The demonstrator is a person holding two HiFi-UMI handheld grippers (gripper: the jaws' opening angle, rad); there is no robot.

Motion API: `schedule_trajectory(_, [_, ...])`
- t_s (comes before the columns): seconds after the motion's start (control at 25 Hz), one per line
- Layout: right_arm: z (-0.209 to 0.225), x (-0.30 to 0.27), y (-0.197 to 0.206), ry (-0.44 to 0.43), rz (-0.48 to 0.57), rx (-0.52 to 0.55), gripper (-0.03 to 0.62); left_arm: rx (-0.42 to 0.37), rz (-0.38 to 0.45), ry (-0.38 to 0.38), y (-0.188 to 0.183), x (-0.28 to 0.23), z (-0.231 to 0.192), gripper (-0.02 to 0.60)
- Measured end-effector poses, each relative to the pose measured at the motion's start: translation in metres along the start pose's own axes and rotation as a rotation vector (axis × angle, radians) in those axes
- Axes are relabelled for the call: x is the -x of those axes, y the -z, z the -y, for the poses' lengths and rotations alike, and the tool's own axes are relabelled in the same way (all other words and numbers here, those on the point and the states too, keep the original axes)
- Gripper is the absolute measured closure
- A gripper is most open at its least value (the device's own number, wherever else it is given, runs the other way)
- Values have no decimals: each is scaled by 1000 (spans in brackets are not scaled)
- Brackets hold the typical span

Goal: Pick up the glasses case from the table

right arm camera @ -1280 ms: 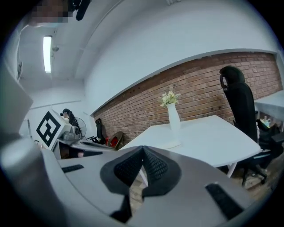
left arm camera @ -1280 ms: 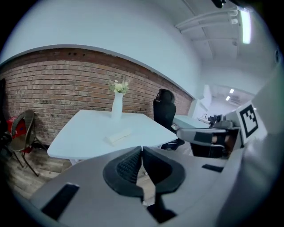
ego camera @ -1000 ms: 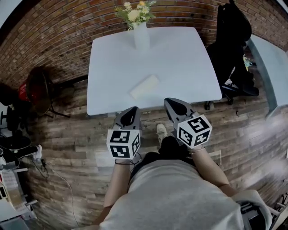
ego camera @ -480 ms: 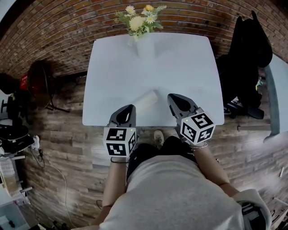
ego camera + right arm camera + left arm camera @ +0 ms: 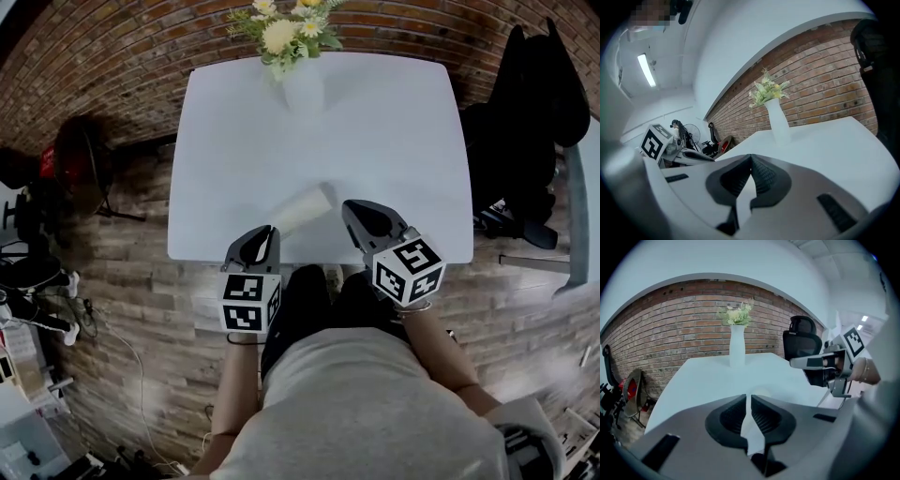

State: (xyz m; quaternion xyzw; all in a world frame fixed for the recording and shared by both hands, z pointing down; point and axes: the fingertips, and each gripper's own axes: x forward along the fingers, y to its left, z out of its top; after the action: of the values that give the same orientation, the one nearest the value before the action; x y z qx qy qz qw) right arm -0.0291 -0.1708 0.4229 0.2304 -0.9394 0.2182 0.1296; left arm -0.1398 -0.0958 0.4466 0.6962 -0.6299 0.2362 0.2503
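the glasses case, pale and hard to pick out against the white bench, lies at a slant close to the near edge, about midway along it. it sits between the two tools: the left hand-held gripper hangs over the near edge just to its left, and the right hand-held gripper is over the bench just to its right. neither touches it. nothing lies between the case and either tool. at the middle of the far edge stands a white vase with yellow and white flowers, well apart from the case. off the right edge is a black chair draped in dark cloth, and off the left edge a fan stands on the wooden floor. in the left gripper view the jaws are together with nothing between them; in the right gripper view its jaws also meet at the tips, empty.
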Motion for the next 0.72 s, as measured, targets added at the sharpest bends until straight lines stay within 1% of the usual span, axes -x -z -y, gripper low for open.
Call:
schedule_trajectory(0.16, [-1, -9, 10, 1, -12, -38, 595, -14, -8, 29, 1, -4, -6, 568])
schedule_trajectory(0.24, [-3, -13, 15, 5, -22, -53, 595, -42, -14, 33, 2, -6, -10, 568])
schedule_trajectory(0.28, [-4, -14, 18, 9, -28, -60, 594, -74, -16, 36, 1, -7, -12, 567])
schedule_trajectory(0.36, [-4, -15, 22, 23, -34, -75, 595, -182, -25, 42, 2, -9, -12, 560])
schedule_trajectory(0.4, [-3, -14, 24, 34, -34, -84, 595, -242, -37, 49, 4, -11, -11, 547])
schedule_trajectory(0.48, [-1, -12, 29, 63, -38, -99, 595, -332, -72, 90, 12, -17, -7, 481])
schedule_trajectory(0.52, [1, -10, 31, 75, -41, -105, 595, -355, -89, 116, 16, -20, -4, 455])
schedule_trajectory(0.72, [9, -6, 43, 117, -53, -133, 595, -405, -171, 220, 33, -39, 1, 354])
